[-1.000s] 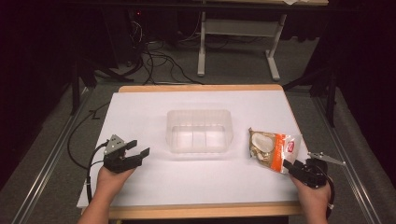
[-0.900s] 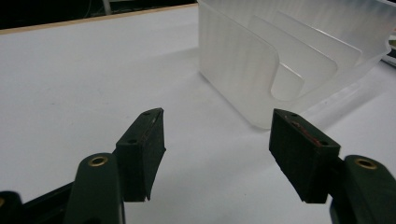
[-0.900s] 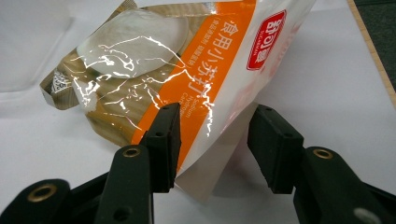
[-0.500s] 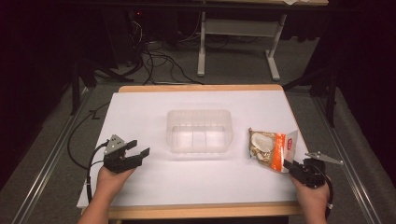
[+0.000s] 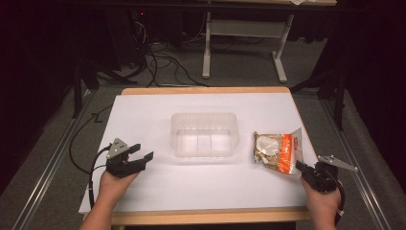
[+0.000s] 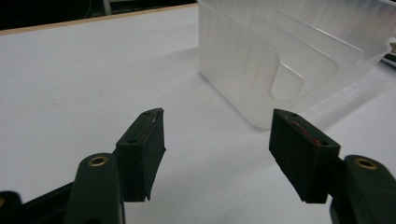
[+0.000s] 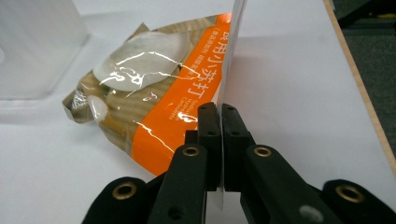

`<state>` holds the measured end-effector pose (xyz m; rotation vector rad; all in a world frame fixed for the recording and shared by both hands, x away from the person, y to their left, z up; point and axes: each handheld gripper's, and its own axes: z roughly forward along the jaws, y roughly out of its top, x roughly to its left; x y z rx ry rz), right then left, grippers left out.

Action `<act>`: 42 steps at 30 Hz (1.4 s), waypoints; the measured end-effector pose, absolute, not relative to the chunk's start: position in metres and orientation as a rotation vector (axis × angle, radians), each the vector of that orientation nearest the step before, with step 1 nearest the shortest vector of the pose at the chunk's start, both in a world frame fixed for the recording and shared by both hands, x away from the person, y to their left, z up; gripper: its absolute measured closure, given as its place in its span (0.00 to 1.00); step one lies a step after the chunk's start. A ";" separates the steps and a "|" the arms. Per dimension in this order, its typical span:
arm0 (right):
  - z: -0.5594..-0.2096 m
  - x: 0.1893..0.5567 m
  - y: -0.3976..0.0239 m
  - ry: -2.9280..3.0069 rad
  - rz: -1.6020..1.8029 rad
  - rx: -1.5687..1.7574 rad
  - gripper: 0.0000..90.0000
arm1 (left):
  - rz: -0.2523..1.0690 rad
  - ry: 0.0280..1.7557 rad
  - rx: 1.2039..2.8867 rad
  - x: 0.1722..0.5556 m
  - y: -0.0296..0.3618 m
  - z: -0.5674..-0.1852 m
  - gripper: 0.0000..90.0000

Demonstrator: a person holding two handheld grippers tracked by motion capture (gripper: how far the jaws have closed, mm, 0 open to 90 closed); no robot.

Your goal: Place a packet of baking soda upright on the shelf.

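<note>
On the right side of the white table top (image 5: pixel 206 187), near its right edge, lies a cracker packet (image 5: pixel 276 152): clear film over pale round crackers, orange printed band, flat sealed fin at the end nearest the person. Just left of it, a little apart, stands the translucent plastic bin (image 5: pixel 205 134) with dividers inside.

Right gripper (image 7: pixel 220 122): jaws have just been closing and now stand pressed together on the packet's sealed fin, film edge pinched flat between the pads. In the high view the same gripper (image 5: pixel 300 166) sits at the packet's near corner.

Left gripper (image 6: pixel 217 140): jaws wide apart, nothing between them, resting low near the bin's near-left corner; from above it (image 5: pixel 141 157) sits left of the bin.

Handling, as judged: packet looks light, film glossy and slippery, contents brittle. The body would crush under squeeze, so the seal fin is the sensible hold. Held by one end, the bag will likely hang and swing; lift slowly, keep the pinch deep on the seam to avoid slipping off.
</note>
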<state>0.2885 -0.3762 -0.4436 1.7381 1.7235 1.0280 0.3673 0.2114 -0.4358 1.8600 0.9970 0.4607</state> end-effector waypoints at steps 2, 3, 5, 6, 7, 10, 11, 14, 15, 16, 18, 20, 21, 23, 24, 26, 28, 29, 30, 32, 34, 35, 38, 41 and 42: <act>-0.443 0.288 -0.376 1.723 1.032 1.727 0.99 | 0.462 0.997 1.859 0.367 0.211 -0.436 0.40; -0.441 0.288 -0.375 1.717 1.040 1.719 1.00 | 0.462 0.997 1.859 0.367 0.211 -0.436 0.40; -0.437 0.287 -0.372 1.712 1.052 1.687 1.00 | 0.462 0.997 1.859 0.367 0.211 -0.436 0.40; -0.433 0.286 -0.370 1.706 1.061 1.657 1.00 | 0.461 0.997 1.861 0.368 0.211 -0.436 0.40; -0.432 0.287 -0.369 1.705 1.066 1.646 1.00 | 0.461 0.996 1.861 0.368 0.211 -0.436 0.40; -0.428 0.287 -0.367 1.699 1.080 1.611 1.00 | 0.462 0.997 1.864 0.368 0.211 -0.436 0.40; -0.424 0.288 -0.365 1.687 1.099 1.593 1.00 | 0.463 0.996 1.866 0.368 0.211 -0.436 0.40; -0.417 0.291 -0.362 1.673 1.136 1.567 1.00 | 0.466 0.996 1.866 0.368 0.211 -0.436 0.40; -0.415 0.292 -0.361 1.671 1.146 1.551 1.00 | 0.467 0.997 1.866 0.367 0.211 -0.436 0.40; -0.413 0.294 -0.360 1.667 1.156 1.543 1.00 | 0.467 0.997 1.866 0.367 0.211 -0.436 0.40; -0.408 0.297 -0.357 1.662 1.172 1.518 1.00 | 0.469 1.000 1.867 0.367 0.212 -0.436 0.40; -0.406 0.299 -0.356 1.660 1.179 1.510 1.00 | 0.469 1.001 1.865 0.367 0.212 -0.436 0.40; -0.400 0.302 -0.353 1.657 1.189 1.491 1.00 | 0.470 1.002 1.866 0.367 0.212 -0.436 0.40; -0.394 0.306 -0.349 1.665 1.187 1.464 1.00 | 0.471 1.002 1.866 0.367 0.212 -0.436 0.40; -0.392 0.307 -0.347 1.665 1.182 1.448 1.00 | 0.472 1.002 1.866 0.367 0.212 -0.436 0.40; -0.387 0.311 -0.344 1.657 1.203 1.440 1.00 | 0.471 1.004 1.866 0.367 0.213 -0.436 0.40; -0.384 0.313 -0.343 1.650 1.209 1.437 1.00 | 0.472 1.004 1.864 0.367 0.213 -0.436 0.40; -0.382 0.315 -0.341 1.644 1.214 1.435 1.00 | 0.472 1.005 1.863 0.367 0.213 -0.436 0.40; -0.381 0.317 -0.339 1.638 1.222 1.428 1.00 | 0.472 1.004 1.863 0.367 0.213 -0.436 0.40; -0.383 0.318 -0.337 1.622 1.243 1.420 1.00 | 0.472 1.004 1.862 0.367 0.213 -0.436 0.40; -0.391 0.315 -0.337 1.600 1.279 1.392 0.94 | 0.468 1.002 1.865 0.367 0.213 -0.436 0.40; -0.393 0.314 -0.338 1.601 1.279 1.395 0.91 | 0.468 1.001 1.867 0.368 0.212 -0.437 0.40; -0.397 0.311 -0.343 1.594 1.301 1.393 0.88 | 0.464 0.991 1.879 0.368 0.210 -0.437 0.40; -0.401 0.308 -0.350 1.601 1.314 1.402 0.80 | 0.465 0.986 1.884 0.367 0.209 -0.437 0.40; -0.401 0.308 -0.350 1.601 1.314 1.402 0.80 | 0.464 0.986 1.886 0.367 0.209 -0.437 0.40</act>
